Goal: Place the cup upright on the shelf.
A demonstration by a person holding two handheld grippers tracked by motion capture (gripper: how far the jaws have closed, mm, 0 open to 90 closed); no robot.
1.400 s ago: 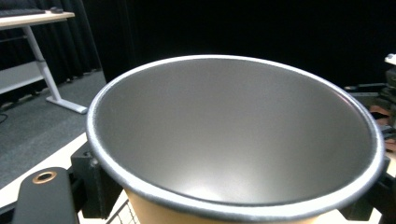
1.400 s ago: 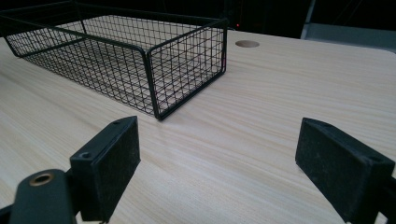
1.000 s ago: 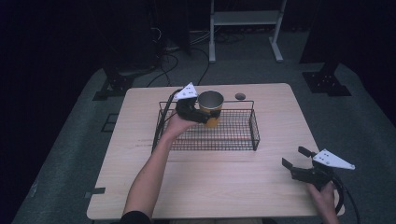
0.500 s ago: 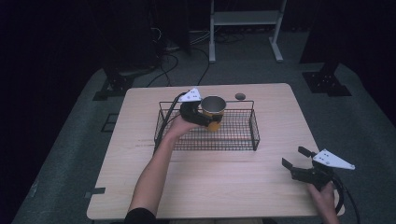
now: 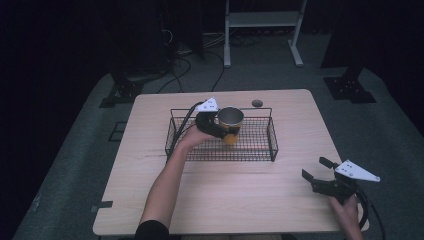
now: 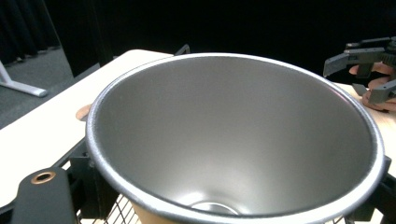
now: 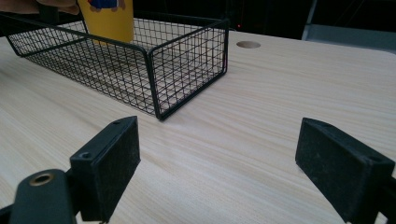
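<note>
High view — round steel-lined cup (yellow outside) over wire-mesh basket.

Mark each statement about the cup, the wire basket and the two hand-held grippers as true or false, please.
1. The left hand-held gripper holds a yellow cup over the wire basket. True.
2. The cup lies on its side. False: it is upright, its mouth facing up.
3. The right hand-held gripper has its jaws open with nothing between them. True.
4. The right hand-held gripper is inside the basket. False: it is near the table's right front corner, apart from the basket.
5. The cup's inside is metallic grey. True.
</note>
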